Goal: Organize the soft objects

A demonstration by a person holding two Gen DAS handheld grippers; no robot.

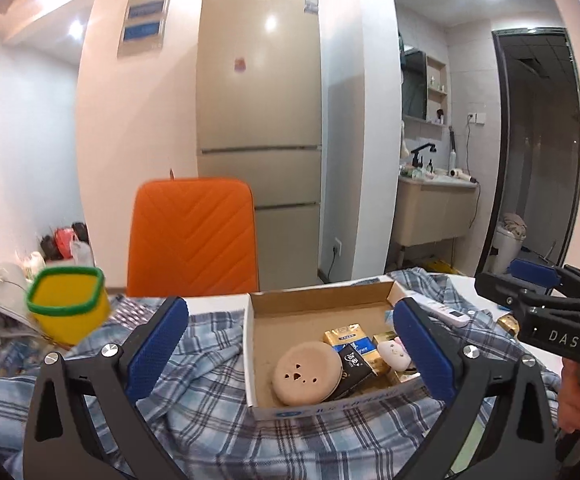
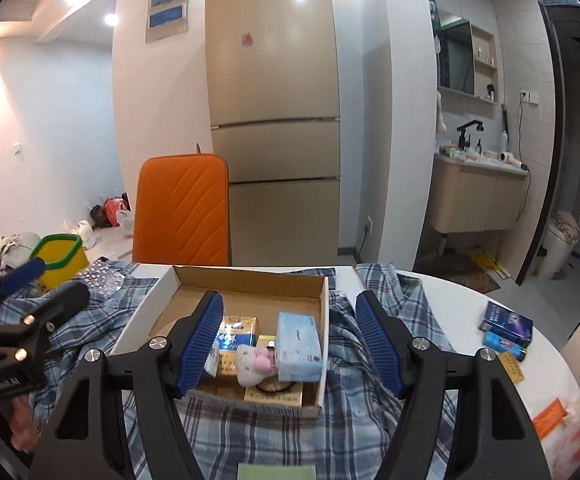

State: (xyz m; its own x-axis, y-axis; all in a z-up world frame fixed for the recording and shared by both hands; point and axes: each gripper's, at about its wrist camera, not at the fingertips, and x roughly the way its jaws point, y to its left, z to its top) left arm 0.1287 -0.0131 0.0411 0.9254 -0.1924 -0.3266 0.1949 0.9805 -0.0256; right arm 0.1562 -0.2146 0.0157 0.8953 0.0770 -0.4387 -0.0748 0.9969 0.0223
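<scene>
Both grippers' fingers spread wide, holding nothing.

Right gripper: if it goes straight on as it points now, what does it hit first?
Probably the light blue tissue pack in the cardboard box, centred between the open right gripper fingers; depth unclear.

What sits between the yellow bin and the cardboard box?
Only rumpled plaid shirt, with a strip of white table showing at the box's left wall. The right wrist view shows it best; the yellow bin stands at the far left.
</scene>
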